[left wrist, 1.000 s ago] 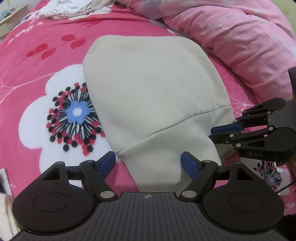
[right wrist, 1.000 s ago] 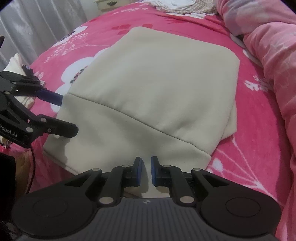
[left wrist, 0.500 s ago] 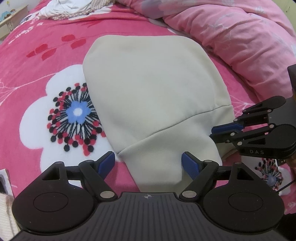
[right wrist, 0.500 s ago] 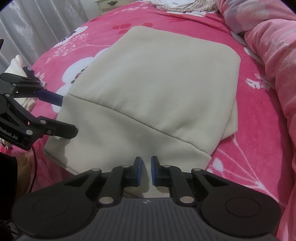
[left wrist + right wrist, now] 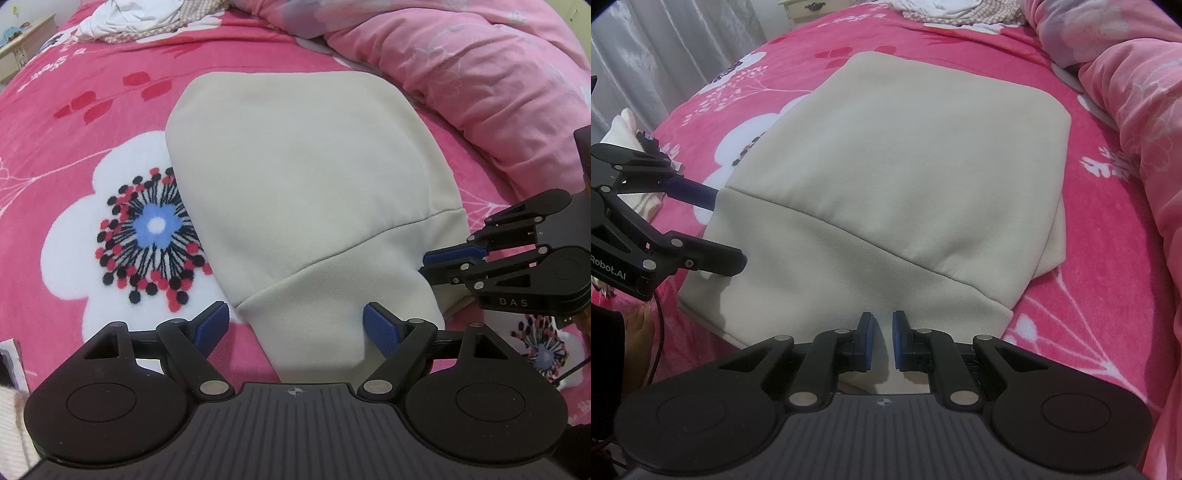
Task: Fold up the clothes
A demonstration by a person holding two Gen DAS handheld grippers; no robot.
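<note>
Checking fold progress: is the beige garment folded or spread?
Folded. The beige garment lies as a compact rectangle on the pink bedspread, a lower layer showing at its right edge.

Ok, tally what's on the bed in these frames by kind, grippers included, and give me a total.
Cream folded garment: 1
Pile of unfolded clothes, far end of bed: 1
Pink quilt: 1
Grippers: 2, left gripper and right gripper
Total: 5
</note>
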